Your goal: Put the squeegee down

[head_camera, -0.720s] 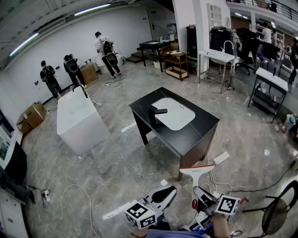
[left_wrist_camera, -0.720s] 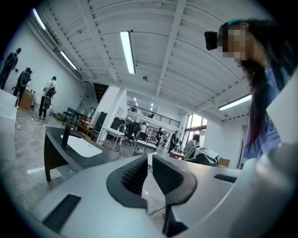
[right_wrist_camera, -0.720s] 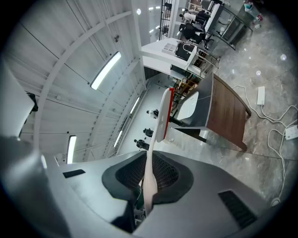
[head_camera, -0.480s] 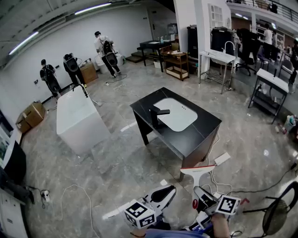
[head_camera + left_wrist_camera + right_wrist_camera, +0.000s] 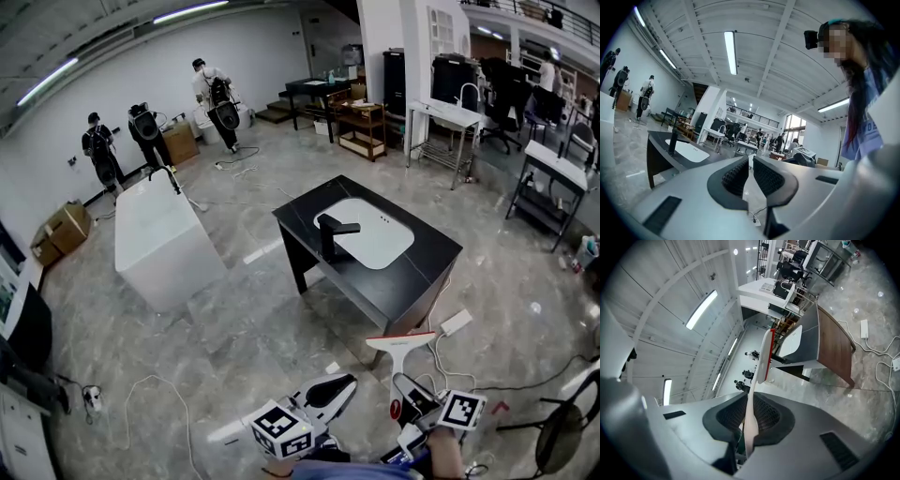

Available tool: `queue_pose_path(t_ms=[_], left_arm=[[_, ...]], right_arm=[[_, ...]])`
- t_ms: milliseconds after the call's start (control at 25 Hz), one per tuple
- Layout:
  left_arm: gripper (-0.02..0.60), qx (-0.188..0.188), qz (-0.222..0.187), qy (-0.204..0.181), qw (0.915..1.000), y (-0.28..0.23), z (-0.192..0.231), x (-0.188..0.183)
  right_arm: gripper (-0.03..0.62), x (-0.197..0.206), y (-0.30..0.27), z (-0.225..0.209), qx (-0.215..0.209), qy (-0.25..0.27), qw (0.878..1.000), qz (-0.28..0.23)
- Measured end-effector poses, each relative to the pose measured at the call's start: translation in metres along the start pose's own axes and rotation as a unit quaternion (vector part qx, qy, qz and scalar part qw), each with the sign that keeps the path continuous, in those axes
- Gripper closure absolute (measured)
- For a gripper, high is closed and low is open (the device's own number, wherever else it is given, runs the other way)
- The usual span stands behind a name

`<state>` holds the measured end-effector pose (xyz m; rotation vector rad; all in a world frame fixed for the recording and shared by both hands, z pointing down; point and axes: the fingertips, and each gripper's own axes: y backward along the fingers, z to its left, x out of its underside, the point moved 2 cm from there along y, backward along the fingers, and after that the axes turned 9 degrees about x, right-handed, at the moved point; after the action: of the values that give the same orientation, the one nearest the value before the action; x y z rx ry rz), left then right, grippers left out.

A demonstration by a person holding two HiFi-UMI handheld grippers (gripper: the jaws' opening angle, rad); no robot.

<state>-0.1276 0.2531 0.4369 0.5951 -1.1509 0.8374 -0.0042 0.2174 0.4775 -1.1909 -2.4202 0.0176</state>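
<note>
The squeegee is in my right gripper, not set down. Its white handle runs between my right jaws and out ahead of them. In the right gripper view both ribbed pads are clamped on the handle of the squeegee from either side. The red-edged blade sits crosswise at the far end. It hangs in the air over the grey floor, and in the head view it shows just below the near corner of the black table.

My left gripper is beside it, a little apart. In the left gripper view its jaws are drawn together with only a thin slit between the pads, and nothing is in the slit.

The black table has a white basin sunk into its top and a black faucet at the basin's edge. A white power strip and loose cables lie on the floor by the table's near end. Further left stands a white bathtub, well apart from the table. Cardboard boxes sit by the left wall, and three people with backpacks stand along the far wall.
</note>
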Motion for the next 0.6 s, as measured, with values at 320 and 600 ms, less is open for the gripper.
queue_pose_path(t_ms=[320, 600], left_arm=[[0.555, 0.028, 0.03, -0.035, 0.9986, 0.025, 0.031, -0.005], [0.555, 0.047, 0.037, -0.026, 0.9979, 0.035, 0.046, 0.001]], right_arm=[[0.545, 0.014, -0.043, 0.007, 0.015, -0.005, 1.0, -0.006], [0.545, 0.022, -0.055, 0.005, 0.033, -0.014, 0.999, -0.017]])
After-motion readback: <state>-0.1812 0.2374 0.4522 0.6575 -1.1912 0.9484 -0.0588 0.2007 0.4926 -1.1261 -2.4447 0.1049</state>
